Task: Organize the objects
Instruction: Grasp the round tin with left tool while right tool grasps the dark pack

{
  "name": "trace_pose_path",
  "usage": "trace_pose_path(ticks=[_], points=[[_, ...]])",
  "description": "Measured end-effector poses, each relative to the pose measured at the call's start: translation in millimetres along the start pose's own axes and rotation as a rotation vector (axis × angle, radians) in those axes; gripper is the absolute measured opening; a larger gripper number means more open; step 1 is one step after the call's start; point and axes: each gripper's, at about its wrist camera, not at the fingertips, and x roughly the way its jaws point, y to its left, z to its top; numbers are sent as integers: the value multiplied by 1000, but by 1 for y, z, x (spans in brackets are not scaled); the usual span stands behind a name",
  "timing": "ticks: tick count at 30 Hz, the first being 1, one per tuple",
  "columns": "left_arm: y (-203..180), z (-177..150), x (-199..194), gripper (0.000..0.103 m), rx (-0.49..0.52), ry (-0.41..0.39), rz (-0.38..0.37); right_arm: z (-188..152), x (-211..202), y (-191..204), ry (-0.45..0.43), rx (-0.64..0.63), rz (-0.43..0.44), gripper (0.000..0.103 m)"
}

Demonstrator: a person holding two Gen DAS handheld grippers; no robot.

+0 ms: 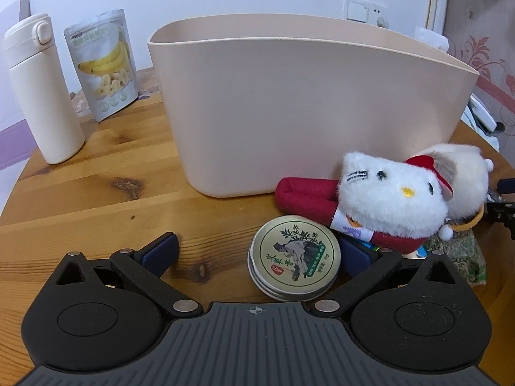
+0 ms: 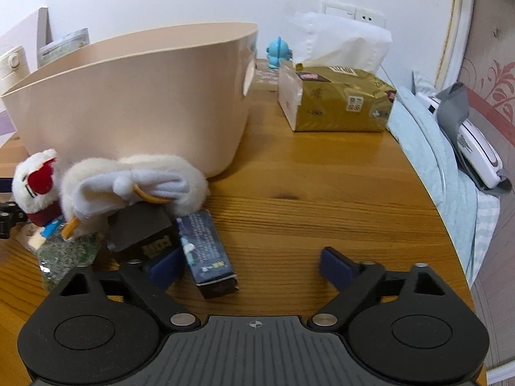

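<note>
Left gripper (image 1: 257,251): fingers stood wide apart, low over the wooden table (image 1: 96,199), holding nothing.
Round tin (image 1: 294,262): lay flat on the table between the left fingers, nearer the right-hand pad (image 1: 355,254); its printed lid faced up; whether that pad touched it could not be told.
Plush cat (image 1: 392,193): lay on its side just behind the tin, against the front wall of the beige bin (image 1: 305,103); its long axis ran across the left wrist view, red legs pointing left, head to the right.
Beige bin: stood upright mid-table, its opening facing up.
Right gripper (image 2: 251,267): fingers spread wide, gripping nothing.
Dark blue snack bar (image 2: 206,251): lay flat between the right fingers, just beside the left-hand pad (image 2: 167,267); its long axis ran from the plush toward the camera, the near end dark brown.
Black packet (image 2: 145,231): lay partly under the plush, touching the bar's left side.
Green-flecked bag (image 2: 64,254): lay left of the black packet, beneath the plush.
Cream bottle (image 1: 42,90): stood upright left of the bin.
Banana chip pouch (image 1: 103,61): stood beside the bottle.
Gold tissue pack (image 2: 334,99): rested right of the bin, well apart from the gripper.
</note>
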Motion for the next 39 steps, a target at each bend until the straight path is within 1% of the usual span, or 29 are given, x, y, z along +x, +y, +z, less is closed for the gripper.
trace_pose_path(ticks=[1, 2, 3, 4, 5, 6, 7, 8, 9, 11, 13, 17, 22, 26, 32, 39], points=[[-1, 0, 0, 101, 1, -6, -1, 0, -1, 2, -4, -5, 5, 81], [-1, 0, -1, 95, 4, -14, -6, 0, -2, 4, -10, -10, 9, 76], [-3, 0, -2, 91, 11, -19, -14, 0, -3, 5, -17, -9, 6, 73], [-3, 0, -4, 89, 15, -21, -19, 0, -3, 6, -24, -7, 1, 67], [-4, 0, -5, 83, 19, -23, -25, 0, -4, 7, -30, -3, 1, 61], [-5, 0, -6, 75, 23, -27, -30, 0, -4, 8, -34, -2, 5, 57], [-5, 0, -8, 69, 26, -31, -35, -1, -5, 10, -36, -6, 7, 51], [-6, 0, -10, 58, 28, -35, -38, -1, -6, 12, -37, -11, 10, 45], [-6, 0, -12, 56, 28, -35, -37, -1, -7, 15, -38, -18, 11, 43], [-5, -1, -13, 56, 21, -31, -43, -1, -8, 22, -41, -45, 6, 36], [-3, -3, -15, 56, 23, -30, -40, -2, -10, 28, -41, -74, -1, 31], [0, -7, -22, 56, 12, -24, -29, -4, -14, 31, -36, -88, 2, 25], [8, -14, -30, 56, -6, -18, -22, -7, -19, 26, -17, -49, 27, 24], [13, -20, -38, 56, -27, -13, -20, -8, -27, 19, -5, 10, 69, 24], [16, -27, -52, 56, -42, -19, -26, -8, -42, 19, -30, 8, 74, 24], [18, -22, -69, 56, -57, -54, -24, -3, -61, 18, -67, 7, 72, 24]])
